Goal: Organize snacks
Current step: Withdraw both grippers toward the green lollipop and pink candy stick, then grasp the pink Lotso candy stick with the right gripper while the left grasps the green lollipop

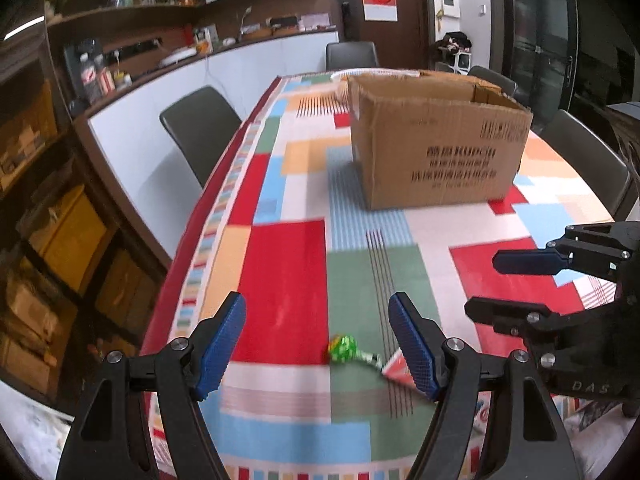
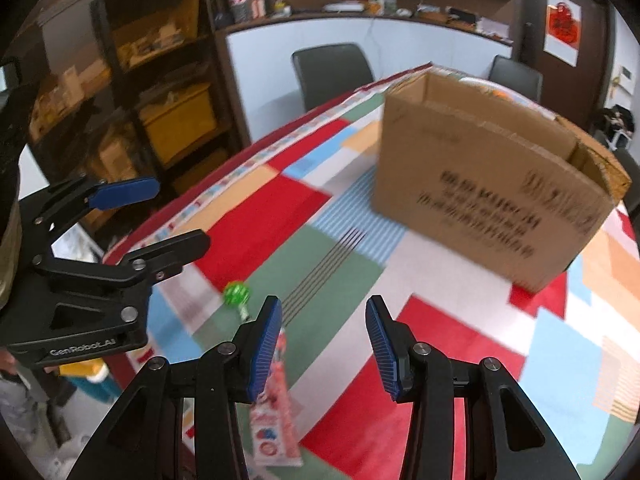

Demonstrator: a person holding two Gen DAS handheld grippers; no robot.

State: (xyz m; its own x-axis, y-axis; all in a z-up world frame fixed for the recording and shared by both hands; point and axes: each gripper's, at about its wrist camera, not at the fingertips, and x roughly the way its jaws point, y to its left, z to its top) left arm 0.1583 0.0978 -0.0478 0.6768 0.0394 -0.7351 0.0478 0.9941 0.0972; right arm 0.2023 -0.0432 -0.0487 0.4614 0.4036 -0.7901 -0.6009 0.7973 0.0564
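A green-wrapped lollipop (image 1: 343, 349) (image 2: 237, 293) lies on the patchwork tablecloth near the front edge. Right beside its stick lies a red-and-white snack packet (image 1: 396, 366) (image 2: 274, 432), partly hidden behind a finger in both views. An open brown cardboard box (image 1: 436, 140) (image 2: 492, 184) stands farther back on the table. My left gripper (image 1: 318, 312) (image 2: 180, 212) hangs open above the cloth, just short of the lollipop, with nothing between its blue pads. My right gripper (image 2: 323, 306) (image 1: 482, 284) is open too and holds nothing; the packet lies under its left finger.
The table (image 1: 280, 184) drops off along its left edge, with a dark chair (image 1: 200, 128) there and more chairs (image 1: 352, 54) at the far end. A white counter (image 1: 248, 60) and shelves with yellow bins (image 2: 176, 120) stand beyond. Both views are motion-blurred.
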